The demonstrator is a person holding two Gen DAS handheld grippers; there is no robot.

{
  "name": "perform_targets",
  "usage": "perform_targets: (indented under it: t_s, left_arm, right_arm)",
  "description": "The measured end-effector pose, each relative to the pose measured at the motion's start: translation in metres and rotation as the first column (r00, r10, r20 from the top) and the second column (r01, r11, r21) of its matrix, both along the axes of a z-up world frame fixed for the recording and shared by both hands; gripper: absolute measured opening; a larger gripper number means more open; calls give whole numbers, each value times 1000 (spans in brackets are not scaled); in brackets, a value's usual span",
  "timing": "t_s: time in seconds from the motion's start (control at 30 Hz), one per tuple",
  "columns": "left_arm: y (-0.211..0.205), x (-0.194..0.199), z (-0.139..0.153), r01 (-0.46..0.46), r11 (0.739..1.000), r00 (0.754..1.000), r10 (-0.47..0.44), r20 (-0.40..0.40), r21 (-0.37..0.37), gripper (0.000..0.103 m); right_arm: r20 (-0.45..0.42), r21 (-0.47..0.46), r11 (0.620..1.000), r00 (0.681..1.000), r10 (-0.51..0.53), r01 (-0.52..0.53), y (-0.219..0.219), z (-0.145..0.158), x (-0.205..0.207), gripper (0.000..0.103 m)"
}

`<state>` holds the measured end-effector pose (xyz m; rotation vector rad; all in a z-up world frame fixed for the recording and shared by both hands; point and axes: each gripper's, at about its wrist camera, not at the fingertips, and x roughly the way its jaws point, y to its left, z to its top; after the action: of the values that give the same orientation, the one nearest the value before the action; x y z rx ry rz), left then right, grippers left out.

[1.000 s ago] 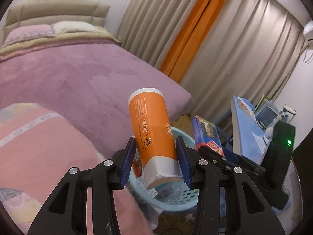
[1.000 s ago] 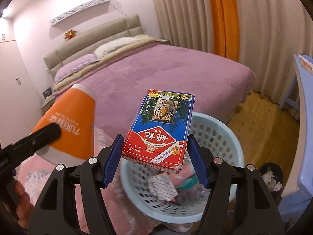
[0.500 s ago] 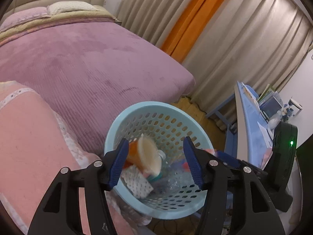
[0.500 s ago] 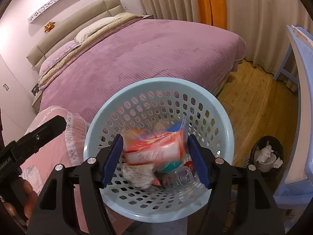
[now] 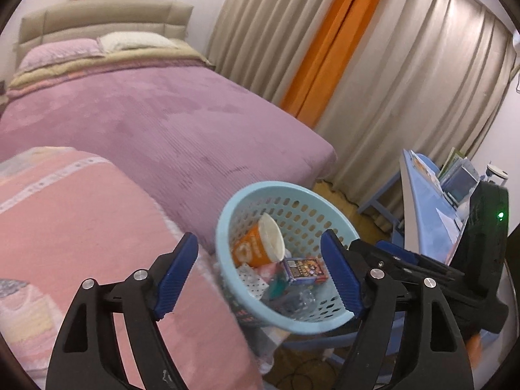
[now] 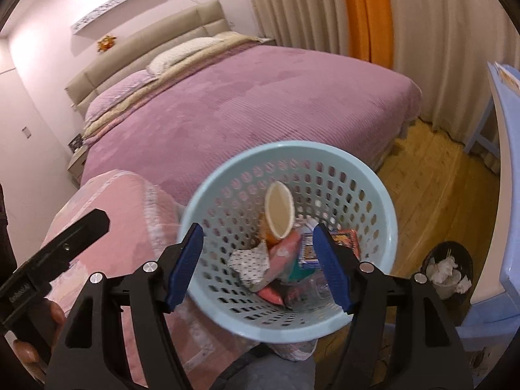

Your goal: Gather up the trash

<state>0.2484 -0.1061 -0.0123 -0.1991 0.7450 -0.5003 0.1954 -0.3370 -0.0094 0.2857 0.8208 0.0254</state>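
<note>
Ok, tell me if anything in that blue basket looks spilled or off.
Nothing stands out. The orange cup lies tipped among the other trash inside the blue basket, and the card box sits beside it. Both grippers are open and empty.

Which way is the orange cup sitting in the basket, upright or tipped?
Tipped. The orange cup lies on its side among trash in the basket, open mouth facing sideways.

Wide bed (image 5: 156, 113) under a mauve ribbed cover, beige padded headboard (image 5: 104, 19) behind two pillows (image 5: 133, 40). Pink quilt (image 5: 74, 227) with white eyelet trim in the near left. Beige curtains (image 5: 406, 91) split by an orange panel (image 5: 331, 48). Pale blue desk (image 5: 425, 204) at right, carrying books. Wooden floor (image 6: 432, 169) by the bed's foot; small dark bin (image 6: 448, 269) of crumpled tissue beside the desk.
</note>
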Motion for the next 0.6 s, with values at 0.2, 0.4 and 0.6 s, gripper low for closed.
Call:
perform_targets:
  t_s: [0.2,0.4,0.6]
  left_arm:
    - [24,-29,6,-7,999,1000,8,15,-45,79]
    - [41,-57,-9,-130,989,987,123,101,65,79]
    - [56,-72,-21,-234,968,958,213,193,90,79]
  right_arm:
    - [46,-27,999,998,35,-34,24,13,-18,66]
    - [171,-167,986,985,28,1,53,16,-50,66]
    - [251,-213,977,967,39,16,68,19,-69,66]
